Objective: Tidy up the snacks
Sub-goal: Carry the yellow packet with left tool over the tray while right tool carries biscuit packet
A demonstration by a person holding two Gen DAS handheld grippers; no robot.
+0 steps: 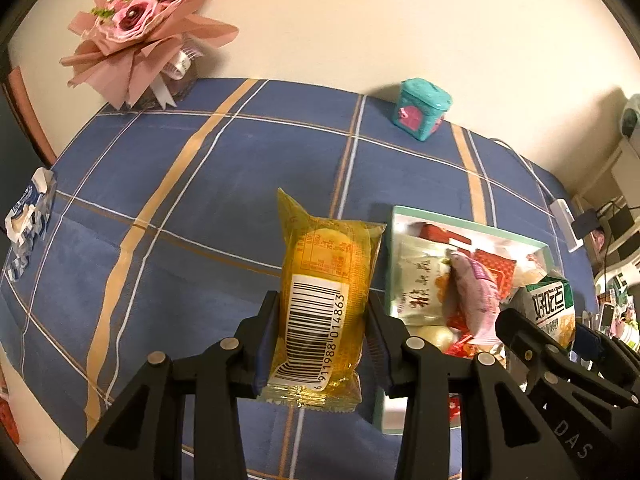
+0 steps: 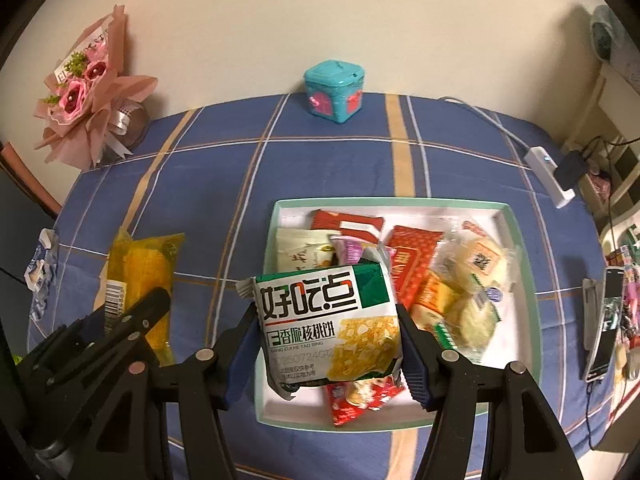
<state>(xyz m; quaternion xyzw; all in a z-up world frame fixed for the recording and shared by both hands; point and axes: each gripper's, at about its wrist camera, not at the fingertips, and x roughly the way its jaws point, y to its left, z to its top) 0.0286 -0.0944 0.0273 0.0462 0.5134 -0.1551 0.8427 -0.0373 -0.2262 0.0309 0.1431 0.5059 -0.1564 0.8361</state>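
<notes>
Holding: left gripper (image 1: 322, 334) is clamping the yellow snack pack (image 1: 326, 296) at frame centre, jaws narrow against its sides.
Carrying: right gripper (image 2: 328, 344) is pinching the green-and-white biscuit packet (image 2: 332, 320), lower centre, over the near edge of the tray (image 2: 524, 264).
Tray: sitting right of centre on the blue plaid cloth (image 1: 168, 208), already crowded with red, white and purple packs.
Stray item: crumpled blue-white wrapper (image 1: 28, 220) is lying at far left.
Risk: slick film is likely slipping from the pads; releasing onto the heap may be sending packs sliding over the rim.
Risk: both grippers are converging on one tray, so a collision seems possible.
</notes>
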